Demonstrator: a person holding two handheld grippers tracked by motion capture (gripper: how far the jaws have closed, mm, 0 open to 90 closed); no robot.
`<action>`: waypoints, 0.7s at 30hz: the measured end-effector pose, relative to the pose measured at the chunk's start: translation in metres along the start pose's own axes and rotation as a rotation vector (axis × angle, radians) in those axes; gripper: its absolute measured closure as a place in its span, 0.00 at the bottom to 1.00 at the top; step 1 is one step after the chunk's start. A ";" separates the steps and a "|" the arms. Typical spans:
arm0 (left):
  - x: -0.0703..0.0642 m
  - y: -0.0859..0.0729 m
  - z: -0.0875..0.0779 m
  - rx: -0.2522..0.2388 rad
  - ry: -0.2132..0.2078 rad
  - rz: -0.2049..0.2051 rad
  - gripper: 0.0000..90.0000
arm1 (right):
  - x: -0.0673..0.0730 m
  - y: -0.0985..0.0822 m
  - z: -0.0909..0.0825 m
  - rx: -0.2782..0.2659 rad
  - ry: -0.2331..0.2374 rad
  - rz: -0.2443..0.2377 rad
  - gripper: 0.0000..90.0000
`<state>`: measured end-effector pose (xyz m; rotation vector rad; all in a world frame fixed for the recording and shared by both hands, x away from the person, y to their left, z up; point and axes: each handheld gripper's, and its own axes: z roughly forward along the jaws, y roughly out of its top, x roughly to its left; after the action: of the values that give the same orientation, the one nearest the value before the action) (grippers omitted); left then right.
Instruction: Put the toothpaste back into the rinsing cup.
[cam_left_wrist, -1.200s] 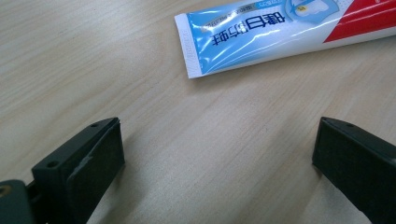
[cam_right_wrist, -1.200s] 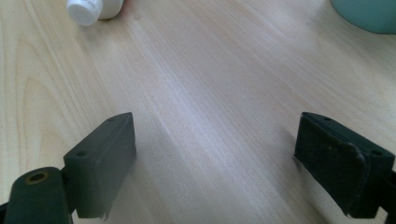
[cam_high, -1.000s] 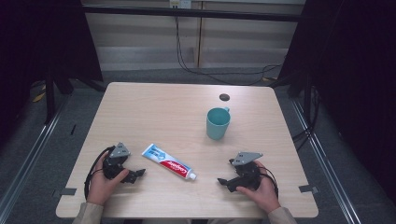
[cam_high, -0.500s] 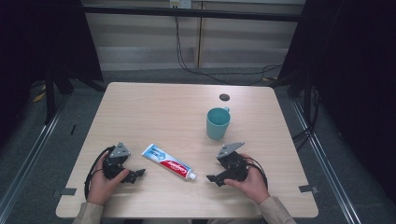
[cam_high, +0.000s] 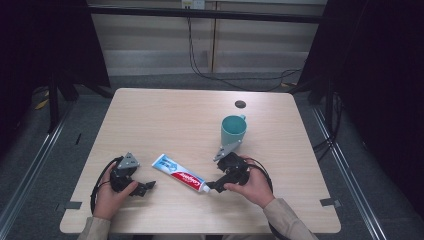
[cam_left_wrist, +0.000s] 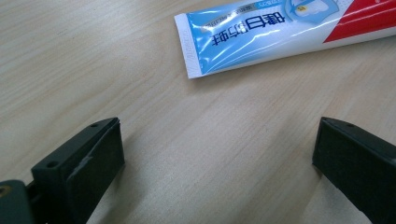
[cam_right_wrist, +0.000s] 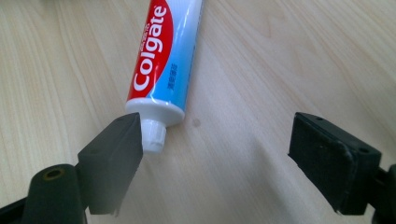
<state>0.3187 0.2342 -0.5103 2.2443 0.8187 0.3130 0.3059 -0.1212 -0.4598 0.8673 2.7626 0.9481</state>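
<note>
A Colgate toothpaste tube (cam_high: 180, 173) lies flat on the wooden table (cam_high: 165, 115), white cap toward the right. My right gripper (cam_high: 212, 186) is open at the cap end. In the right gripper view the cap (cam_right_wrist: 153, 135) sits just beside the left one of my right gripper's (cam_right_wrist: 217, 135) jaws, and the tube (cam_right_wrist: 163, 60) runs away from it. My left gripper (cam_high: 145, 189) rests open on the table, a short way from the tube's flat crimped end (cam_left_wrist: 261, 32). Bare wood lies between the jaws of the left gripper (cam_left_wrist: 217, 140).
A teal mug (cam_high: 233, 129) stands upright just behind my right hand. A small dark round spot (cam_high: 240, 104) sits farther back on the table. Cables trail from both grippers. Dark curtains and floor rails flank the table.
My right gripper has moved left and forward from the table's front right to the tube's cap end. The left gripper and the tube have stayed put.
</note>
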 end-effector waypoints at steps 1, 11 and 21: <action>0.000 0.000 0.000 0.001 0.002 0.004 0.02 | 0.000 0.000 0.000 0.000 0.000 0.000 0.19; 0.000 0.000 0.000 0.004 0.003 0.006 0.02 | 0.001 0.022 0.003 0.017 0.016 -0.008 0.19; 0.000 0.000 0.000 0.006 0.003 0.007 0.01 | 0.007 0.047 0.016 0.025 0.044 -0.023 0.22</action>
<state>0.3189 0.2344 -0.5099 2.2530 0.8136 0.3176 0.3277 -0.0784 -0.4441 0.8261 2.8209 0.9422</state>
